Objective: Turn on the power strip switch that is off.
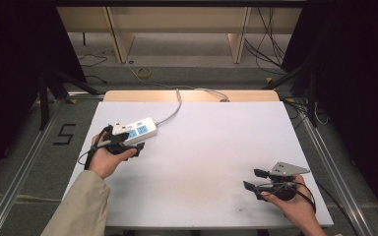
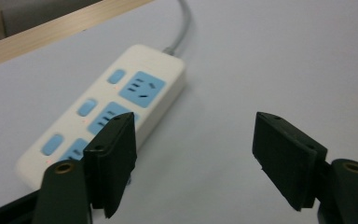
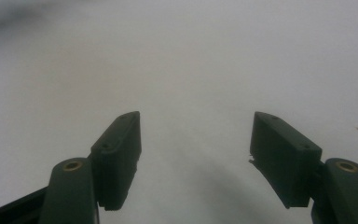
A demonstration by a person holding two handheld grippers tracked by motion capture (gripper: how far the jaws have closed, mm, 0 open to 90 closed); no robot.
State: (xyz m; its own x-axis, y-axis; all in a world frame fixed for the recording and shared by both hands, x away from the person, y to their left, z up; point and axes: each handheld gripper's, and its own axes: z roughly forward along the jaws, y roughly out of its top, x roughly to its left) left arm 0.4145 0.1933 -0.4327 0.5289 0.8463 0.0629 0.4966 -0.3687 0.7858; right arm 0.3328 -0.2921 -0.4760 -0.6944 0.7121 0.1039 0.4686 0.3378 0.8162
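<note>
Left gripper view placed the power strip (image 2: 107,112) just left of the wide-open left gripper (image 2: 193,154), its long axis slanting away along the counter (image 2: 270,60); the right gripper (image 1: 257,180), also wide, was seen well apart.

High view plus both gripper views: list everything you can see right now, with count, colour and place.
power strip: one, white with blue sockets and buttons, left of table, beside left gripper
cord: one, grey, from strip over far table edge
table: one, white top, wooden far edge
floor cables: several, dark, beyond table
left gripper: one, black, jaws open, nothing between them
right gripper: one, black, jaws open, near right corner
sleeve: one, beige, bottom left
</note>
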